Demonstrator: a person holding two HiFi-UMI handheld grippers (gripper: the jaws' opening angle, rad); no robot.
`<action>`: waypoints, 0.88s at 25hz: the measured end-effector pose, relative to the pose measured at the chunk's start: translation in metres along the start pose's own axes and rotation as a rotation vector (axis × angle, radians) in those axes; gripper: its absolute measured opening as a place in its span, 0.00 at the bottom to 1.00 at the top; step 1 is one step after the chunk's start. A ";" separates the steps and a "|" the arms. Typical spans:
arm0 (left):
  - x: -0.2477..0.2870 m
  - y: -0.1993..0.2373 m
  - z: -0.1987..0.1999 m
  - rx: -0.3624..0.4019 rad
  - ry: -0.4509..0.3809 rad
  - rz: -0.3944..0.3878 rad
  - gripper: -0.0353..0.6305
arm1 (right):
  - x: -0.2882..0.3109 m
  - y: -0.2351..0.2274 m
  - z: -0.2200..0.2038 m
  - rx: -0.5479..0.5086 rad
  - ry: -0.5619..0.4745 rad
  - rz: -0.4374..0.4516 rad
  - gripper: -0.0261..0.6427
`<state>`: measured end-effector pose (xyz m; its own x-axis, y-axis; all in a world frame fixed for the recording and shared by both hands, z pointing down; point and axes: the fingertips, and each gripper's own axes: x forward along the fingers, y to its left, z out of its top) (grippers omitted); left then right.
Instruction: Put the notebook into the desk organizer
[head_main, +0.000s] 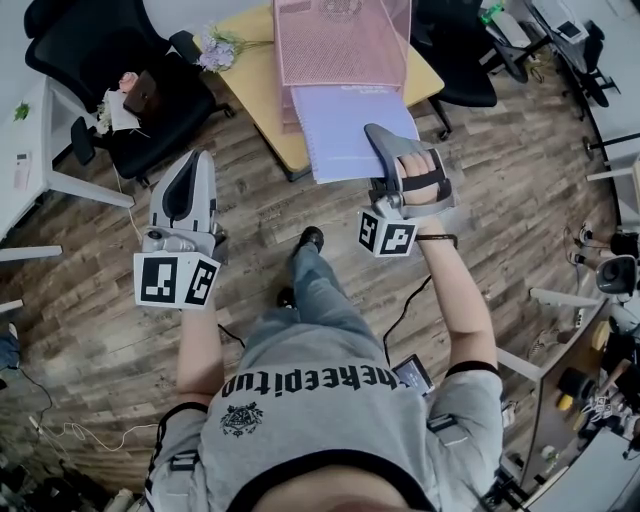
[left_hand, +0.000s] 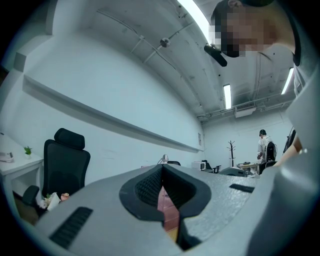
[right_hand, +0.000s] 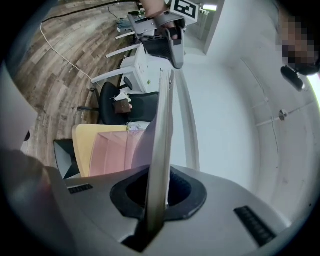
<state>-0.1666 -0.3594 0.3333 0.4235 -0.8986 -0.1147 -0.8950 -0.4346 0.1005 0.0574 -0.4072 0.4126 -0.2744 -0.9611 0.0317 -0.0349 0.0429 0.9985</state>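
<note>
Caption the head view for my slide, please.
The right gripper clamps the lilac notebook at the pink desk organizer front; left gripper hangs aside, empty.

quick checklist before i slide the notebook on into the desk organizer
1. Grip on the notebook: ok. The right gripper is shut on its near right corner, and the right gripper view shows the notebook edge-on between the pads.
2. Aim: ok. The notebook's far end meets the front of the pink desk organizer.
3. Which tier the far edge lines up with: cannot tell from the head view.
4. Left gripper out of the way: ok. It is shut and empty, off to the left of the table.
5. Organizer braced: not ok. Nothing holds it, so it may slide when pushed.
</note>
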 end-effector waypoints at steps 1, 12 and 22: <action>0.000 0.000 0.000 0.001 0.001 0.000 0.06 | 0.002 0.006 -0.001 -0.005 0.008 0.012 0.09; 0.005 0.006 -0.003 0.006 0.021 0.008 0.06 | 0.022 0.060 -0.006 0.005 0.060 0.178 0.09; 0.020 0.018 -0.009 0.006 0.039 0.016 0.06 | 0.054 0.086 -0.014 0.031 0.109 0.282 0.09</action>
<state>-0.1735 -0.3855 0.3418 0.4140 -0.9072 -0.0747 -0.9025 -0.4198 0.0964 0.0528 -0.4596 0.5007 -0.1729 -0.9337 0.3135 -0.0017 0.3186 0.9479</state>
